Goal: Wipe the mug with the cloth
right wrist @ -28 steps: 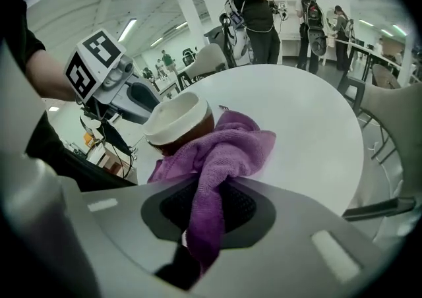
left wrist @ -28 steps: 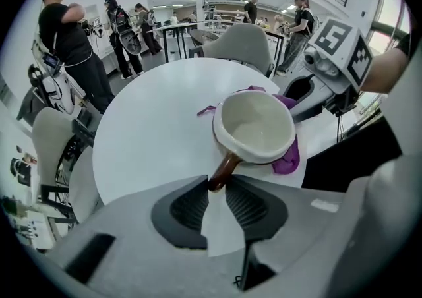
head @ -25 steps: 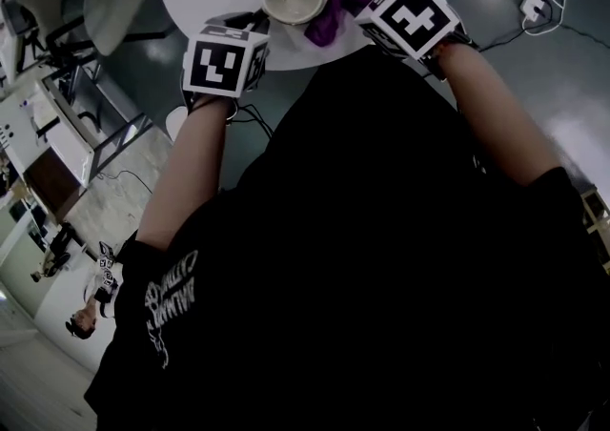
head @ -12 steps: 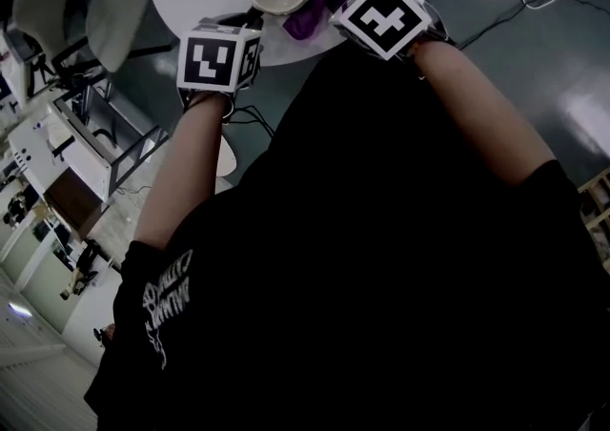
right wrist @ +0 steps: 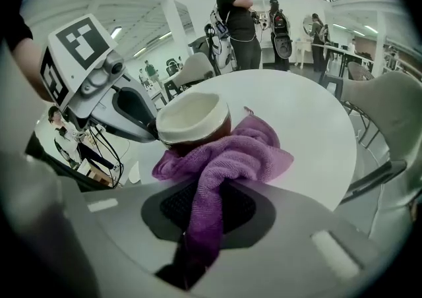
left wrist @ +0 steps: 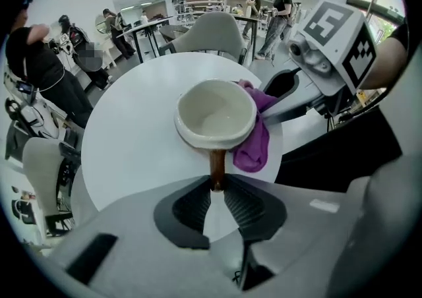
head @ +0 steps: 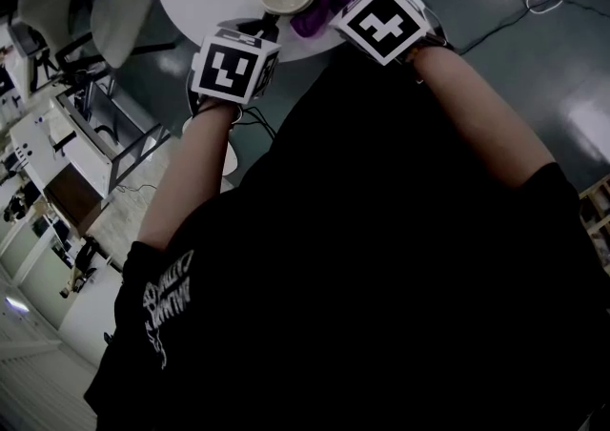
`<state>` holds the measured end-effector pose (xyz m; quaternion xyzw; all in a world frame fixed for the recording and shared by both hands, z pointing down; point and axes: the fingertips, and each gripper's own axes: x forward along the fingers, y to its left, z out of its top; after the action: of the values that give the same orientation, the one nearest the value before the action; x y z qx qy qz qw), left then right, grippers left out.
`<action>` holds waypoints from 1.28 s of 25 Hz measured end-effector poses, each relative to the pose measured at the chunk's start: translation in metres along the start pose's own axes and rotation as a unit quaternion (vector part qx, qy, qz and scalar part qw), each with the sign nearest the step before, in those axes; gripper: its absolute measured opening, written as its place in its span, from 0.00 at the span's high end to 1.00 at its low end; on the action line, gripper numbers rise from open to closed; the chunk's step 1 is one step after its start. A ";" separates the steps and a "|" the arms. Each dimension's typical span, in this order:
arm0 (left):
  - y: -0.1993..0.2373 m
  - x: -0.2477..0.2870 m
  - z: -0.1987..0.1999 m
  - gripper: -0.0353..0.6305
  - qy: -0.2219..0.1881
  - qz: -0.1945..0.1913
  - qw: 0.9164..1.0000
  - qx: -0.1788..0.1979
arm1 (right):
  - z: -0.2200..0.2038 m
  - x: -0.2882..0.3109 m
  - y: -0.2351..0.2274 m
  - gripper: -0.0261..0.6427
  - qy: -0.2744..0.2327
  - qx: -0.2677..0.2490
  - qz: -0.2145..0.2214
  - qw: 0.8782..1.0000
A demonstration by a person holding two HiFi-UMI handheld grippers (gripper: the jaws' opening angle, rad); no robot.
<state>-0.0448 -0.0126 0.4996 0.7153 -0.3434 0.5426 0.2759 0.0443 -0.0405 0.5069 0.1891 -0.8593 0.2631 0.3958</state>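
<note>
- left hand-held gripper [left wrist: 216, 188]: jaws, just closing, pinch the handle [left wrist: 217, 163] of the mug [left wrist: 214, 115].
- right hand-held gripper [right wrist: 201, 224]: clamped on the purple cloth [right wrist: 231, 151].
- In the head view the cloth touches the mug at its 3 o'clock, on the white surface [left wrist: 132, 138].

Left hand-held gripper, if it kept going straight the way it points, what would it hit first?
The brown handle of the cream ceramic mug: the left hand-held gripper has just been closing its jaws, and the handle's end already sits between their tips, apparently pinched.
</note>
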 end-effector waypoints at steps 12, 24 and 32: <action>-0.013 -0.002 0.000 0.84 -0.005 -0.019 1.000 0.018 | -0.003 -0.003 0.000 0.86 0.015 0.010 -0.011 1.000; -0.017 -0.006 -0.007 0.84 -0.012 -0.027 0.999 0.024 | -0.001 0.006 0.041 0.86 0.004 0.017 0.037 0.999; -0.018 -0.006 -0.008 0.84 -0.012 -0.044 0.998 0.036 | 0.001 0.011 0.042 0.86 0.016 0.029 0.033 0.999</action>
<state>-0.0363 0.0051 0.4956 0.7453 -0.2955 0.5334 0.2695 0.0148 -0.0089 0.5025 0.1673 -0.8505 0.3041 0.3953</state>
